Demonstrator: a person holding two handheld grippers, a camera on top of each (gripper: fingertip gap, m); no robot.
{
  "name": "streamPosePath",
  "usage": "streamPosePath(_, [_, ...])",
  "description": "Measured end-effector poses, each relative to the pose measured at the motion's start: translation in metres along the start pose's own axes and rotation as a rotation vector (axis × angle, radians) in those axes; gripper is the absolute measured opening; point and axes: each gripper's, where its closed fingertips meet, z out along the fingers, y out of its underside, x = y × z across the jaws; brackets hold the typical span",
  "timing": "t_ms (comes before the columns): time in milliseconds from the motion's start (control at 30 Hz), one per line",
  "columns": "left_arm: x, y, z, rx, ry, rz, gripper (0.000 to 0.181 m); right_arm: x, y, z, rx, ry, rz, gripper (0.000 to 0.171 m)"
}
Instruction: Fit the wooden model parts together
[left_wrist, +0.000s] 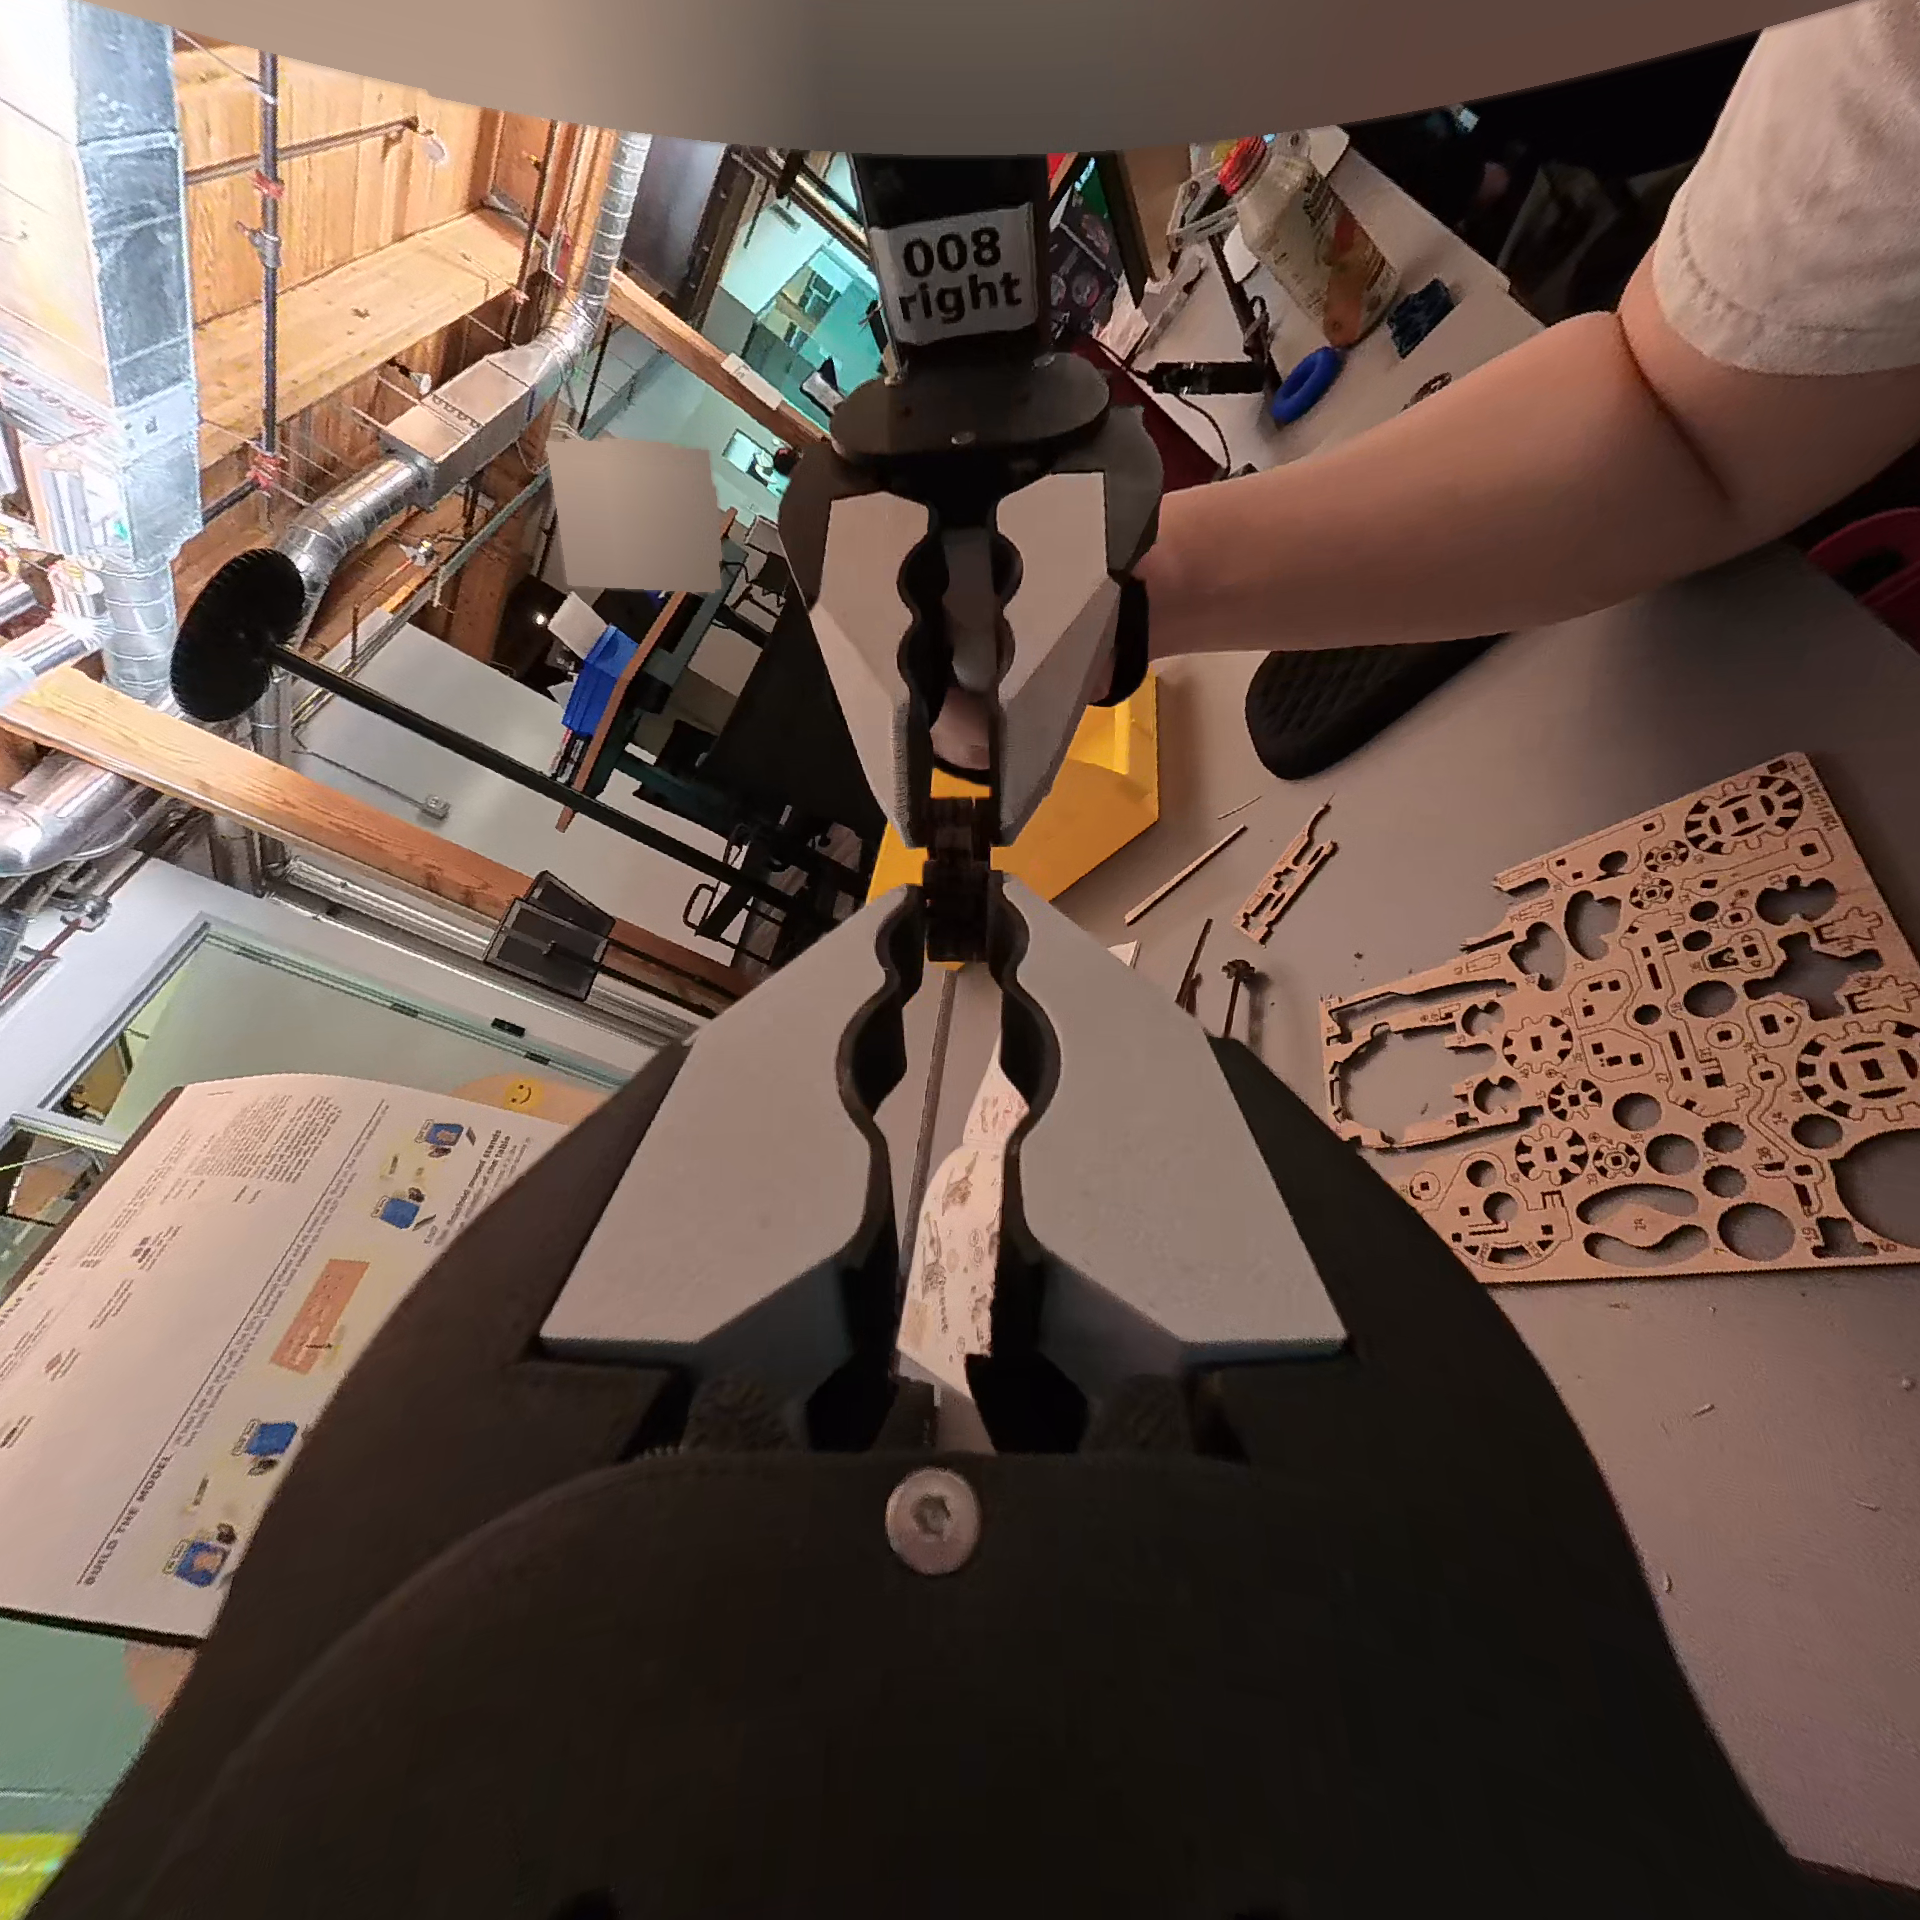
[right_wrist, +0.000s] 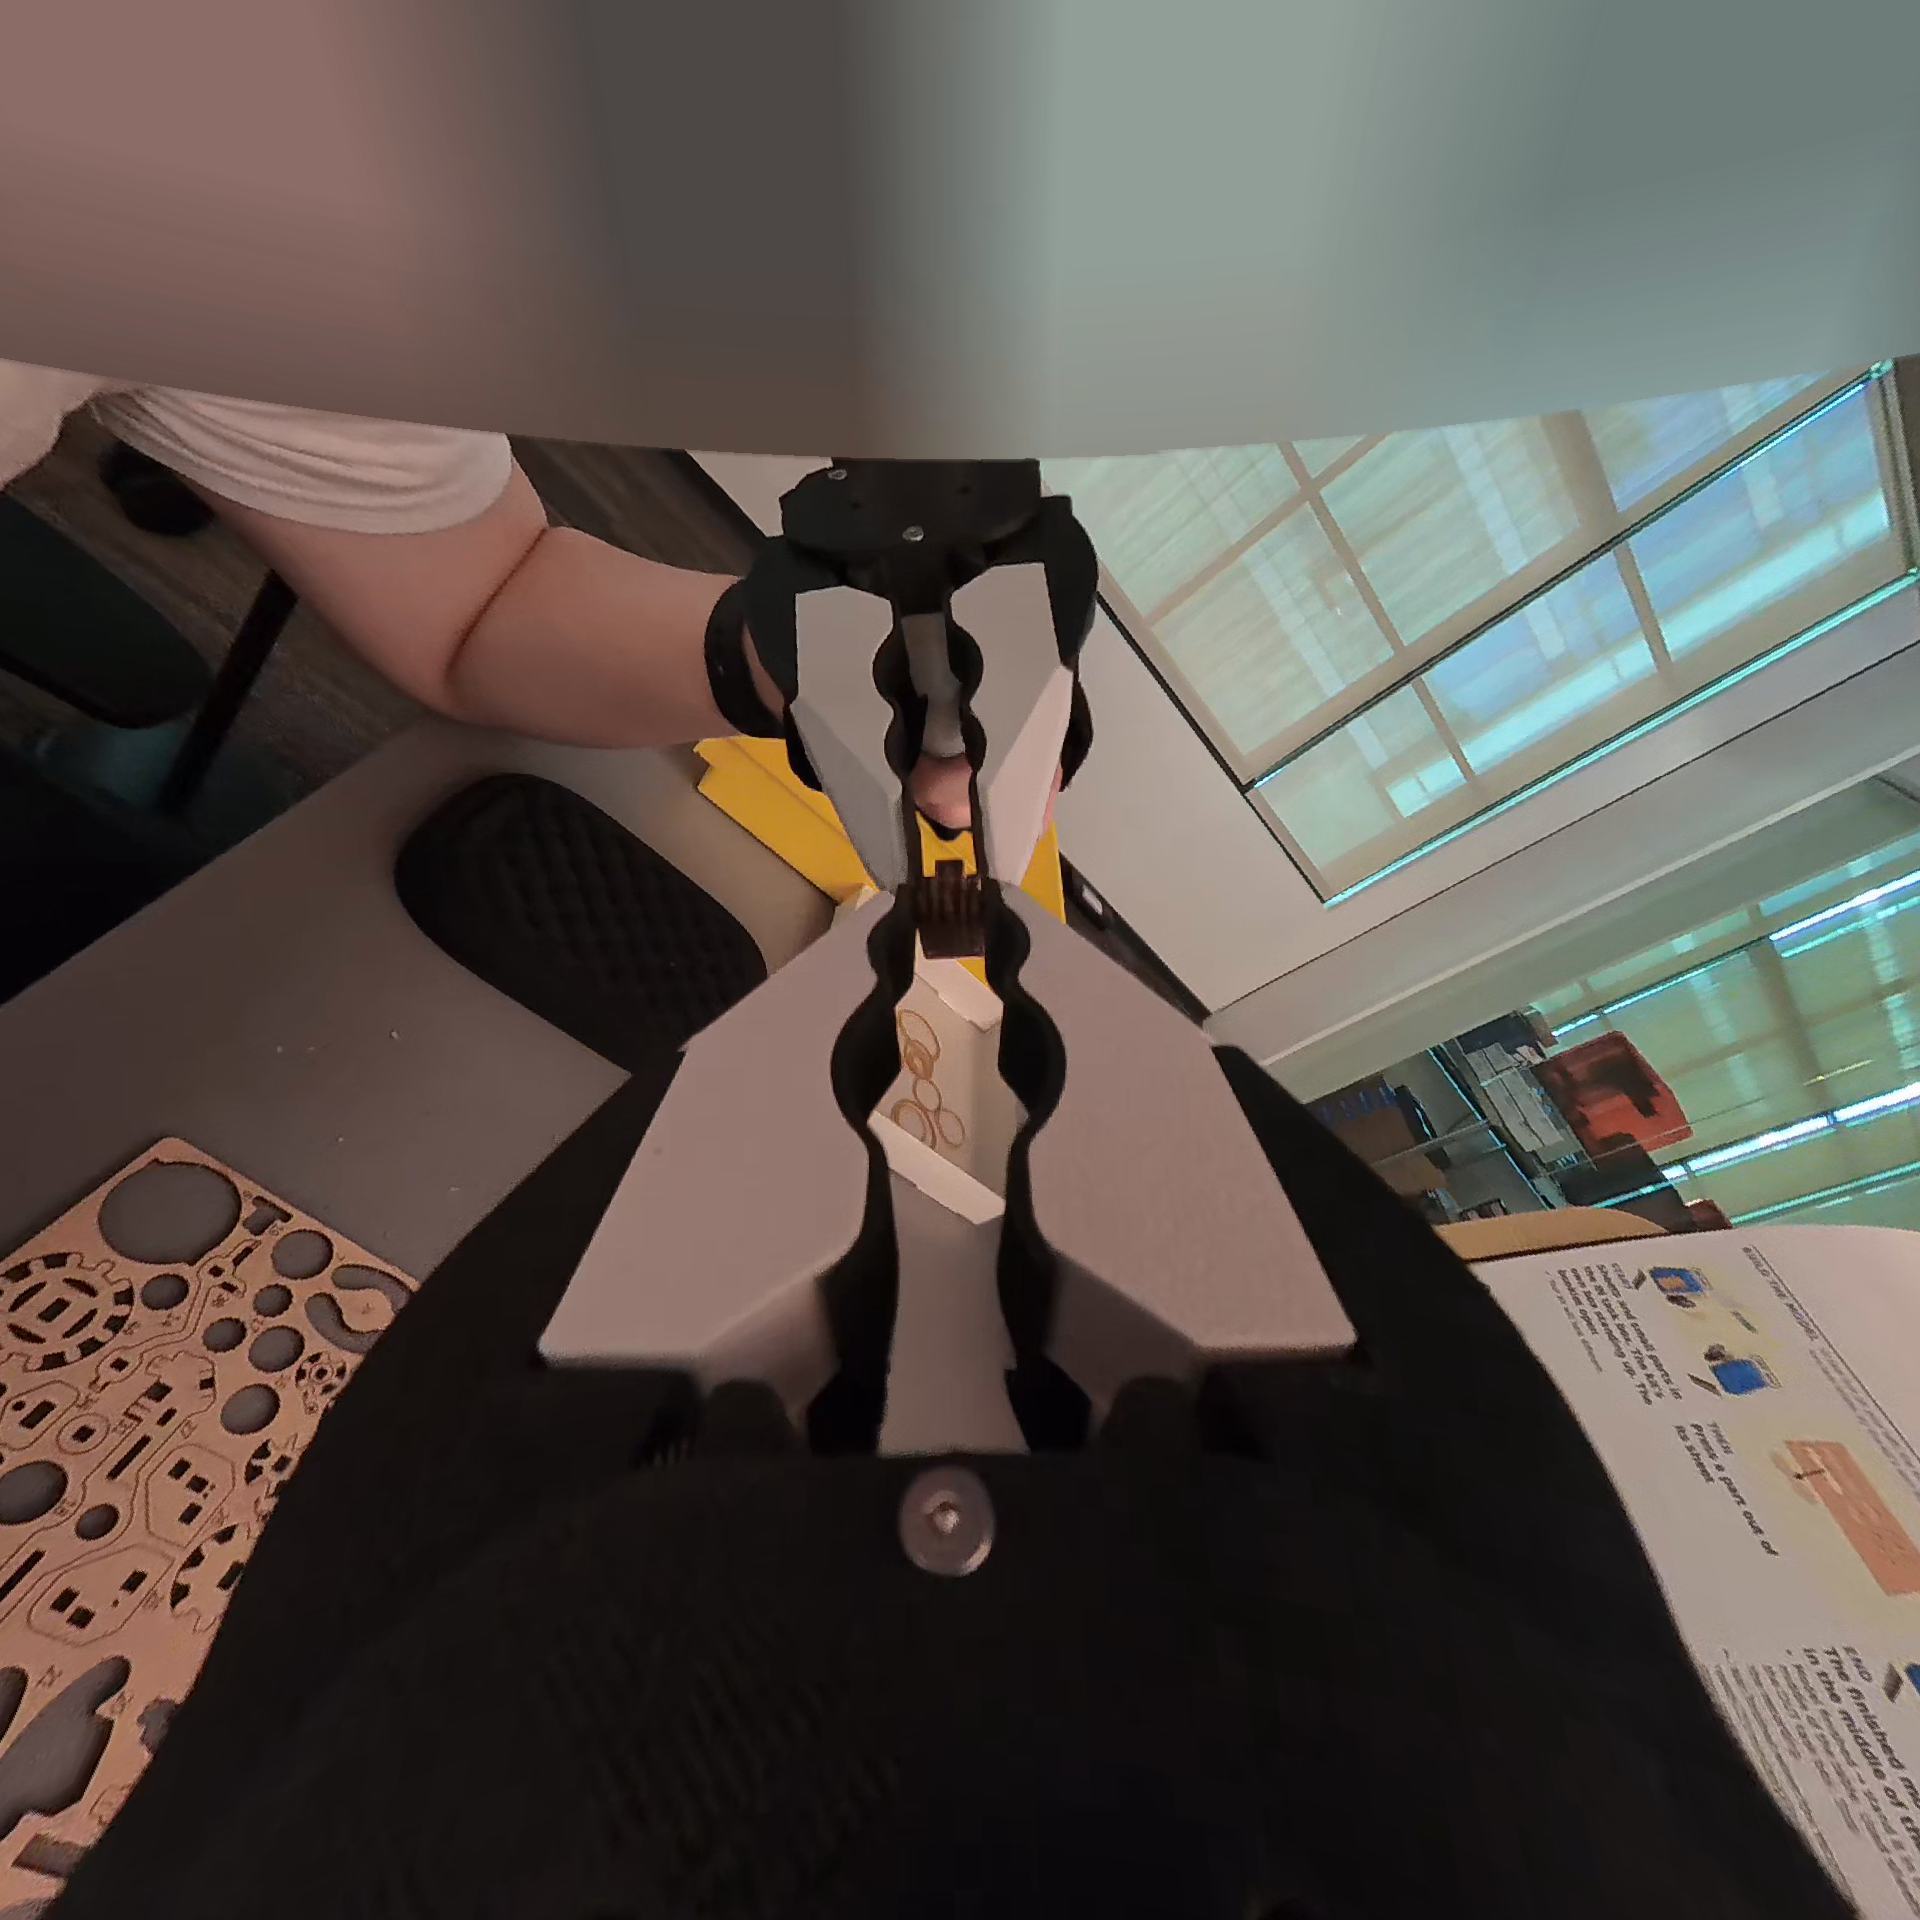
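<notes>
My left gripper (left_wrist: 948, 925) and my right gripper (right_wrist: 948, 930) point at each other tip to tip above the grey table (left_wrist: 1558, 1455). Each is shut on a small dark toothed wooden part. The left one's part (left_wrist: 948, 899) and the right one's part (right_wrist: 948, 914) meet between the fingertips; I cannot tell whether they are joined. The right gripper (left_wrist: 948, 821) shows opposite in the left wrist view, and the left gripper (right_wrist: 940, 868) shows opposite in the right wrist view. The punched-out wooden parts sheet (left_wrist: 1662, 1039) lies flat on the table, also in the right wrist view (right_wrist: 156, 1403).
Loose wooden offcuts (left_wrist: 1283, 878) and a thin stick (left_wrist: 1184, 873) lie by the sheet. A black wrist rest (left_wrist: 1351, 707), a yellow box (left_wrist: 1101, 800) and a white box with rubber bands (right_wrist: 935, 1091) lie under the grippers. An instruction sheet (left_wrist: 208, 1351) lies at one side. The grippers are tip to tip, or close to it.
</notes>
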Motion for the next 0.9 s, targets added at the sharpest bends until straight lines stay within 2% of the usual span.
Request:
streamPosePath(367, [0.002, 0.004, 0.001, -0.011, 0.03, -0.052, 0.012, 0.0, 0.006, 0.002, -0.057, 0.01, 0.008, 0.012])
streamPosePath(533, [-0.006, 0.007, -0.001, 0.018, 0.037, -0.161, 0.025, 0.008, -0.005, -0.003, 0.058, 0.041, 0.056, 0.011])
streamPosePath(700, [-0.007, 0.0, 0.0, 0.075, 0.011, -0.136, 0.012, 0.008, -0.006, -0.003, 0.094, 0.029, 0.082, 0.011])
streamPosePath(900, [-0.004, -0.004, -0.002, 0.081, 0.021, -0.1, 0.01, 0.005, -0.012, -0.003, 0.163, 0.007, 0.103, 0.011])
